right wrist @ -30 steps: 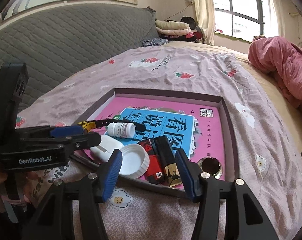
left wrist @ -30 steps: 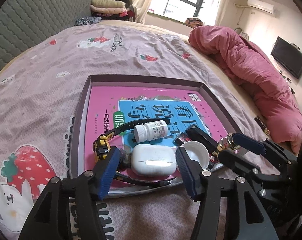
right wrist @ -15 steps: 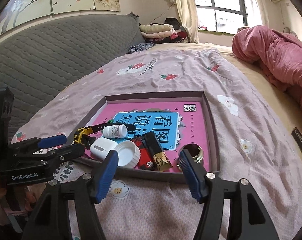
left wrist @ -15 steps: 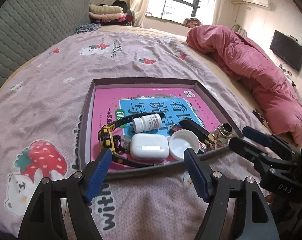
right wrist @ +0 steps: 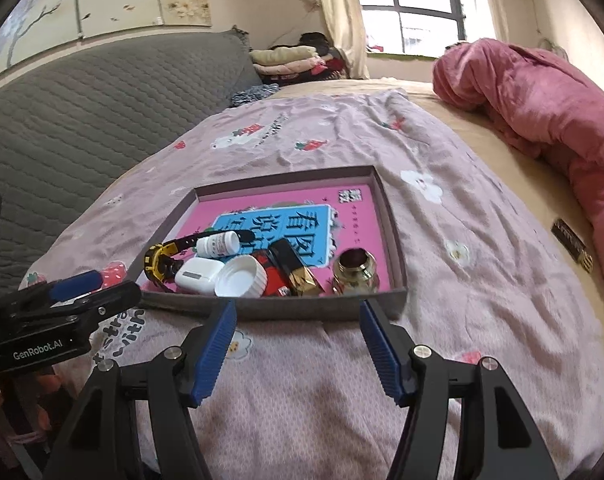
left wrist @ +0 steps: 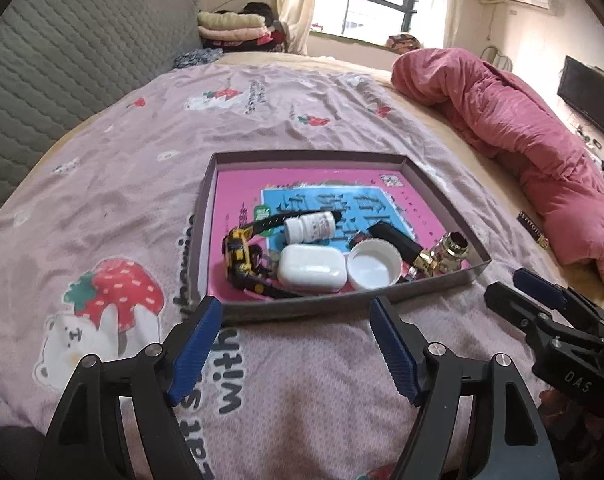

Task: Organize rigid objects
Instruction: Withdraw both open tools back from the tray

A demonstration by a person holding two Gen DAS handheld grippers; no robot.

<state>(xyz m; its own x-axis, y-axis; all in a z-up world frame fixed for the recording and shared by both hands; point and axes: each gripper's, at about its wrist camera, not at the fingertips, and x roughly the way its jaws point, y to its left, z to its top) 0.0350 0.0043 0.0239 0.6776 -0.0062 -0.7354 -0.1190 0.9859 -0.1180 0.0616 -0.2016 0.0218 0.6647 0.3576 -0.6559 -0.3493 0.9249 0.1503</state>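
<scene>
A shallow grey box [left wrist: 341, 304] [right wrist: 325, 307] lies on the bed with a pink book inside. At its near end sit a yellow-black watch [left wrist: 238, 254] [right wrist: 158, 260], a white pill bottle [left wrist: 309, 227] [right wrist: 218, 244], a white earbud case [left wrist: 311, 268] [right wrist: 198, 276], a white lid [left wrist: 373, 266] [right wrist: 242, 276], a black-gold lighter [left wrist: 401, 246] [right wrist: 294, 268] and a brass fitting [left wrist: 449, 250] [right wrist: 353, 272]. My left gripper [left wrist: 298, 344] and right gripper [right wrist: 298, 340] are both open and empty, just in front of the box's near wall.
The bed has a pink strawberry-print sheet [left wrist: 122, 184]. A rolled red-pink quilt [left wrist: 521, 128] [right wrist: 541, 96] lies to the right. A grey quilted headboard [right wrist: 82, 104] stands at the left. A small dark object [right wrist: 571, 244] lies on the bedsheet at right.
Both grippers have pulled back toward me, out of the box. The left gripper had the earbud case between its open fingers; now it is clear of it. The objects stay in the box.
</scene>
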